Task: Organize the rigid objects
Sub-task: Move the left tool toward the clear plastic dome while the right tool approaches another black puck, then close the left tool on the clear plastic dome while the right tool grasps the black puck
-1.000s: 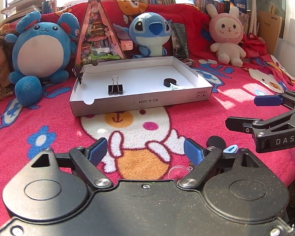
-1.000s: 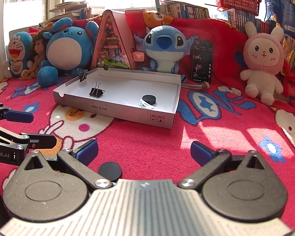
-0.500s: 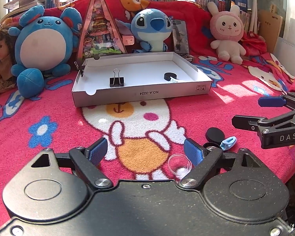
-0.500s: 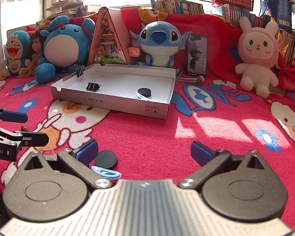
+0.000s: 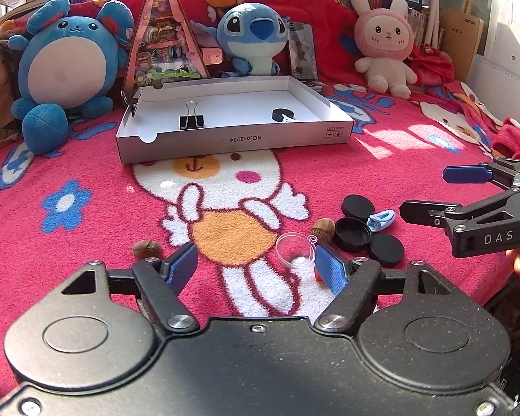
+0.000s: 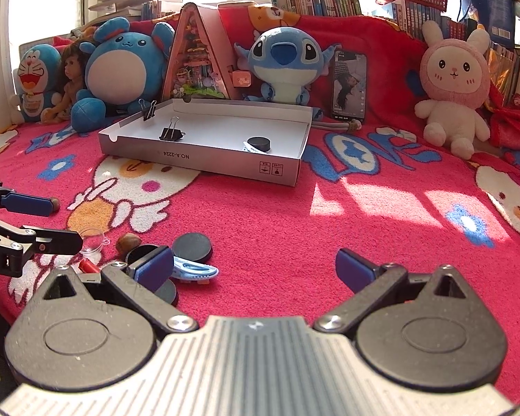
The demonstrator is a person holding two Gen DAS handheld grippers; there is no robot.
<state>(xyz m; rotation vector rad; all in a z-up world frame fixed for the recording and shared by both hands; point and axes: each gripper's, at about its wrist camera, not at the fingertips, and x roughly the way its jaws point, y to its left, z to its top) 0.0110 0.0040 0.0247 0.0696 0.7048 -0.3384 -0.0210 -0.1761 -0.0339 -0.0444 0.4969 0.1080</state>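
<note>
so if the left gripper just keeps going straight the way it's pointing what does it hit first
Most likely the bare blanket: the left gripper, jaws closing on nothing, points down at it. The clear cup sits just inside its right finger, so that might brush first; depth is unclear.

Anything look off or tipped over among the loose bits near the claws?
Mostly ordinary clutter. One black round cap lies upside down, hollow up, among the flat black discs, and the clear plastic cup lies tipped on its side.

The left gripper (image 5: 256, 267) was black with blue pads; the right gripper (image 6: 254, 270) had a grey ribbed middle.
</note>
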